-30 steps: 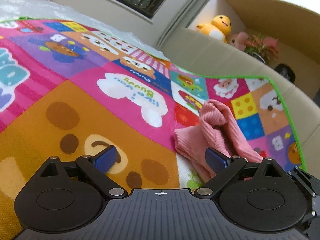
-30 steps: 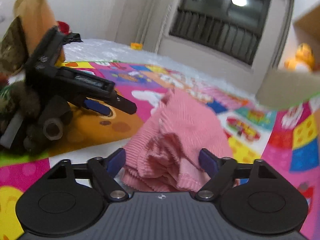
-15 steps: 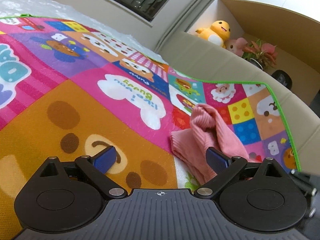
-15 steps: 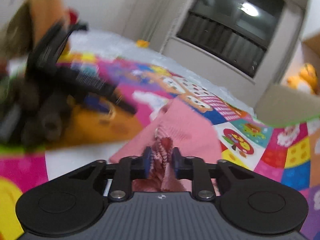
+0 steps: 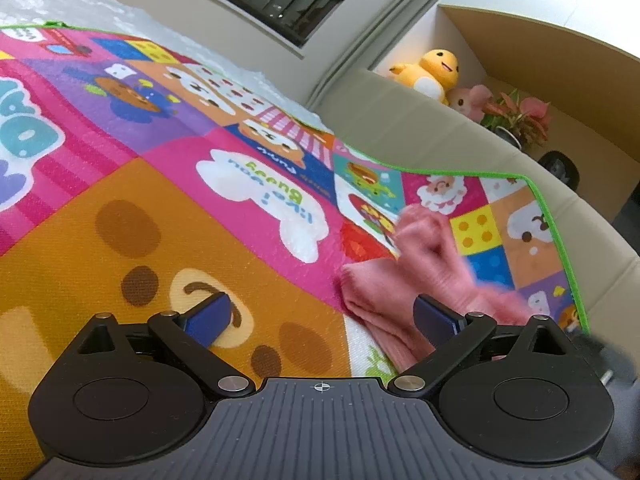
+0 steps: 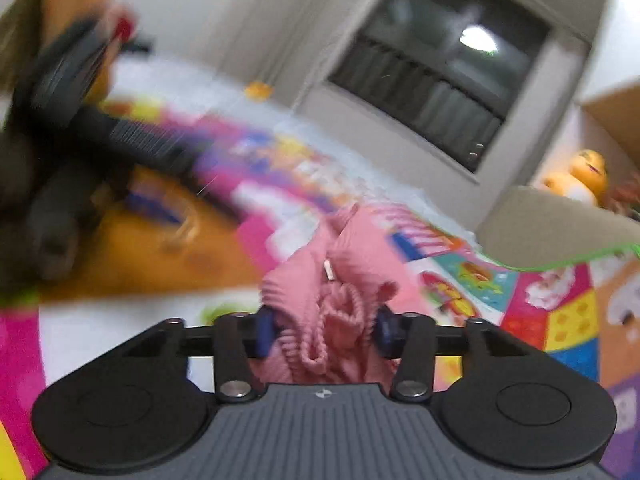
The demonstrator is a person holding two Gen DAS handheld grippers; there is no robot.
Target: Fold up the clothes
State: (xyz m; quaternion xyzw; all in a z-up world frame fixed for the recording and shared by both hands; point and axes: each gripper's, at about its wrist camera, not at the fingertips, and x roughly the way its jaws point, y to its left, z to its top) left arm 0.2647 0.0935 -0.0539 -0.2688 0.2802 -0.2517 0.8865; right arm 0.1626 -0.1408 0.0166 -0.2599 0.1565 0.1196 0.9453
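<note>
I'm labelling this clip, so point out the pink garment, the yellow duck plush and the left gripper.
pink garment [image 5: 384, 292], left wrist view, its ribbed lower fold.
yellow duck plush [image 5: 434, 70], left wrist view, its head.
left gripper [image 5: 324, 314], left wrist view, midway between its fingertips.

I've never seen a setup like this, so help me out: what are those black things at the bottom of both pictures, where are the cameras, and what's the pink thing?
Each picture comes from a camera mounted on a hand-held two-finger tool, looking forward along its fingers; a person holds one in each hand.

The left view shows the left tool with its blue-padded fingers spread wide and nothing between them. It hovers over a colourful cartoon play mat.

The right view, blurred by motion, shows the right tool with its fingers closed in on a bunch of a pink ribbed garment. The same garment appears crumpled on the mat in the left view. What kind of clothing it is cannot be told.

In the background sits a yellow duck plush inside a cardboard box.
</note>
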